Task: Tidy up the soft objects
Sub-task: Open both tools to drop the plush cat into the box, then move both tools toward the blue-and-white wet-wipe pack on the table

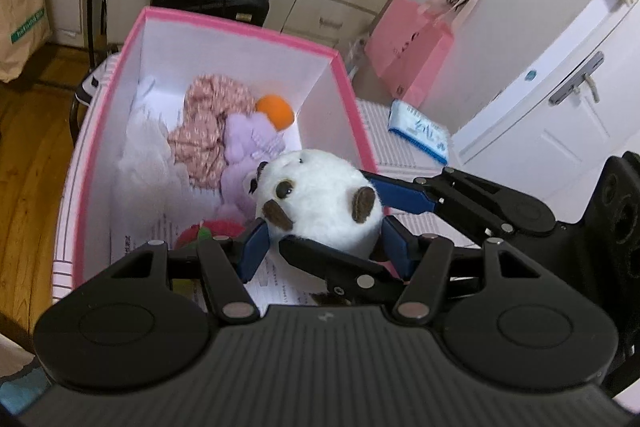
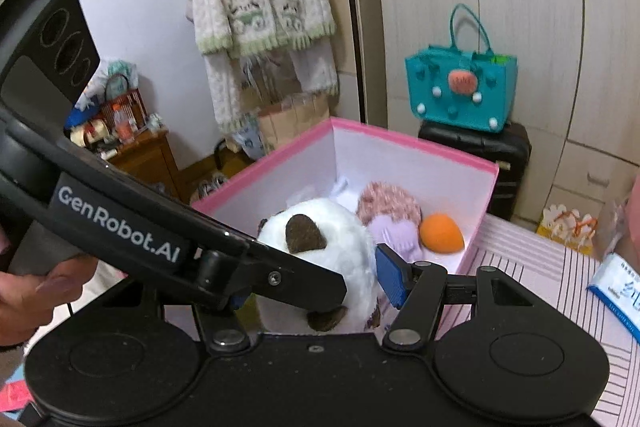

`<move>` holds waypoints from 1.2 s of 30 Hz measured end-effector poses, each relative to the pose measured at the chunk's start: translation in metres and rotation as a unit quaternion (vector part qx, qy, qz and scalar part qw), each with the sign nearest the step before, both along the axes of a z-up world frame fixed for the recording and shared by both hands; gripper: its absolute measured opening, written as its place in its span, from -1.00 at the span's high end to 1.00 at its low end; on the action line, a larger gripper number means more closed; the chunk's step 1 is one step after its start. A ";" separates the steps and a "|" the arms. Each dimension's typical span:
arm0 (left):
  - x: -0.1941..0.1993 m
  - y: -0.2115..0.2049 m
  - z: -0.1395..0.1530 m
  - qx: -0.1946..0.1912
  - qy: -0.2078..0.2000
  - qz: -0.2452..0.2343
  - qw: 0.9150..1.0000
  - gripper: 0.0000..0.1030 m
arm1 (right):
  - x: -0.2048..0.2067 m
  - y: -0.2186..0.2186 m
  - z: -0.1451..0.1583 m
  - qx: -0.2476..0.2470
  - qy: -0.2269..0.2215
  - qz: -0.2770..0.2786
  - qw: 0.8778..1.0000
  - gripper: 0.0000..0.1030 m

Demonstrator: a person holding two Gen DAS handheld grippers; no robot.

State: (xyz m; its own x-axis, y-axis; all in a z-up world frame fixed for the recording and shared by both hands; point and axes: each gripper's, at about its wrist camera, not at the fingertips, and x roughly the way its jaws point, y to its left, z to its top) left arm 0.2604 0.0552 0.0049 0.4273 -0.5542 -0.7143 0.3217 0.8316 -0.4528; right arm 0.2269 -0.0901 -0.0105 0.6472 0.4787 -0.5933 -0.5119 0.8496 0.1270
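Note:
A white plush panda (image 1: 320,199) with brown ears is held over the near end of a pink-rimmed white box (image 1: 236,27). My left gripper (image 1: 324,247) is shut on the panda, one blue pad on each side. My right gripper (image 2: 316,279) also grips the panda (image 2: 320,247), crossing the left one; its left finger is hidden behind the other tool. Inside the box lie a pink patterned cloth (image 1: 212,131), a purple plush (image 1: 248,155), an orange ball (image 1: 274,111), white fluff and a red item (image 1: 208,231).
The box (image 2: 416,147) sits on a pink striped surface (image 2: 532,267). A blue-and-white packet (image 1: 420,129) lies to the box's right. A pink paper bag (image 1: 408,55), a teal felt bag (image 2: 460,91) on a black case, wardrobes and a white door stand behind.

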 end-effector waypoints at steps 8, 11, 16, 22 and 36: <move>-0.022 -0.002 0.019 0.046 -0.059 -0.017 0.997 -0.23 | -0.009 -0.010 -0.001 -0.018 0.004 0.003 1.000 -0.39; -0.043 -0.003 0.035 0.059 -0.090 -0.032 0.994 -0.25 | -0.021 -0.017 0.006 -0.016 0.002 0.007 1.000 -0.40; -0.082 -0.010 0.058 0.090 -0.134 -0.056 0.985 -0.28 | -0.048 -0.021 0.017 -0.019 -0.005 0.016 1.000 -0.41; -0.120 -0.019 0.082 0.109 -0.163 -0.062 0.979 -0.30 | -0.083 -0.031 0.035 -0.014 -0.025 0.033 0.999 -0.41; -0.170 -0.078 0.098 0.101 -0.215 -0.126 0.963 -0.37 | -0.158 -0.103 0.058 -0.017 -0.078 -0.026 0.996 -0.45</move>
State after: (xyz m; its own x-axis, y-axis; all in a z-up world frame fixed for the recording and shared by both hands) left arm 0.0901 -0.0231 0.1030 0.5772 -0.5469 -0.6063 0.6464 0.7598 -0.0700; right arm 0.0692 -0.1932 0.0474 0.7559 0.4236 -0.4992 -0.4787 0.8777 0.0199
